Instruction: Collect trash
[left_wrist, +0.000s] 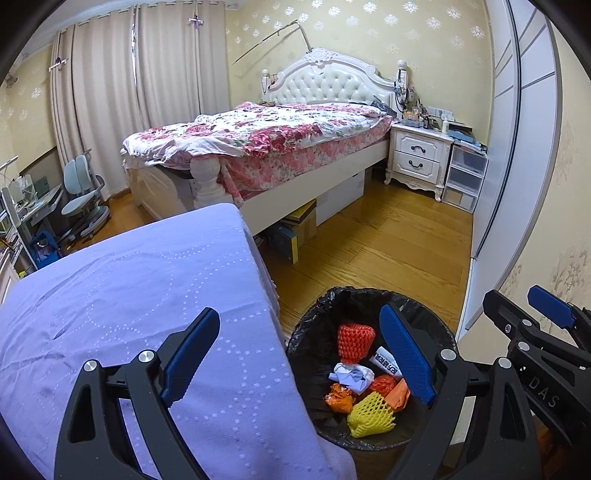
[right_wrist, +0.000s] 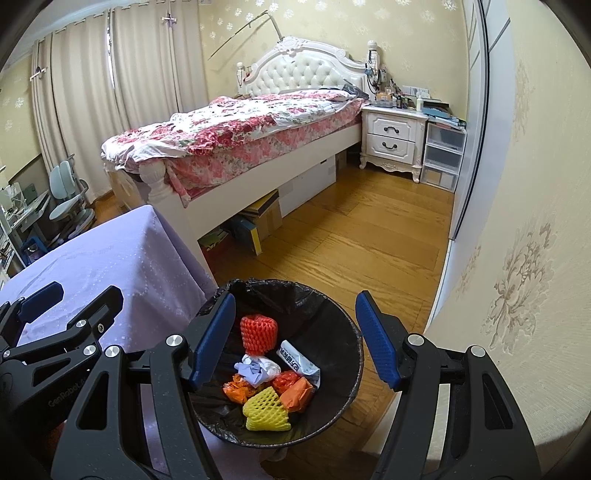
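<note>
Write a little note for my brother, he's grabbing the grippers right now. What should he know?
Left gripper: open, empty, over the table edge.
Right gripper: open, empty, above the bin.
Bin, black liner, sits on the floor beside the purple-clothed table.
Inside: red foam net, yellow foam net, crumpled paper, orange wrappers, white packet.
Done: that trash is in.
Left: no trash visible on the table; check elsewhere.

"das" on right gripper (left_wrist: 546, 325), "genrobot" on left gripper (right_wrist: 70, 310), wrapper (right_wrist: 297, 362) print unreadable
</note>
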